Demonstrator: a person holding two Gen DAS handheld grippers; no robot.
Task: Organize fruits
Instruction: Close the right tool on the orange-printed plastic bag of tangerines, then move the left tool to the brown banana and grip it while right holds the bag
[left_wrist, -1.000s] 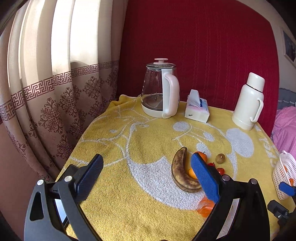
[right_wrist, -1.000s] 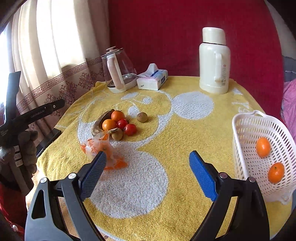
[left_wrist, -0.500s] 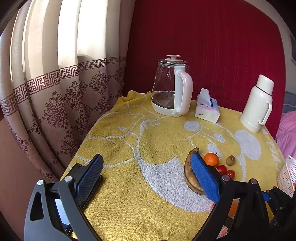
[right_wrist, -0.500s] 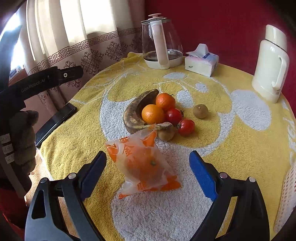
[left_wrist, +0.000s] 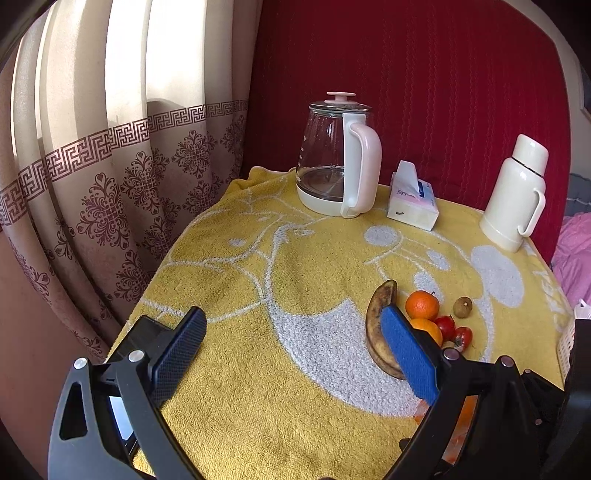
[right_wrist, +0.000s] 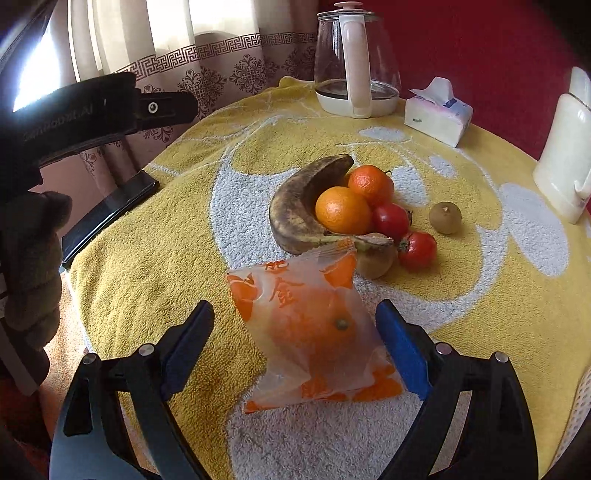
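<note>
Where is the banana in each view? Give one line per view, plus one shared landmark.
Left wrist: banana lies right of centre, its lower end hidden behind the blue finger pad.
Right wrist: banana lies centre, curving around the oranges.
Shared landmark: the glass kettle at the table's far edge.

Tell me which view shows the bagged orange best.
The right wrist view. The bagged orange lies whole and close there, between the open fingers of the right gripper, which have just been closing. The left wrist view shows only an orange sliver behind the left gripper.
</note>
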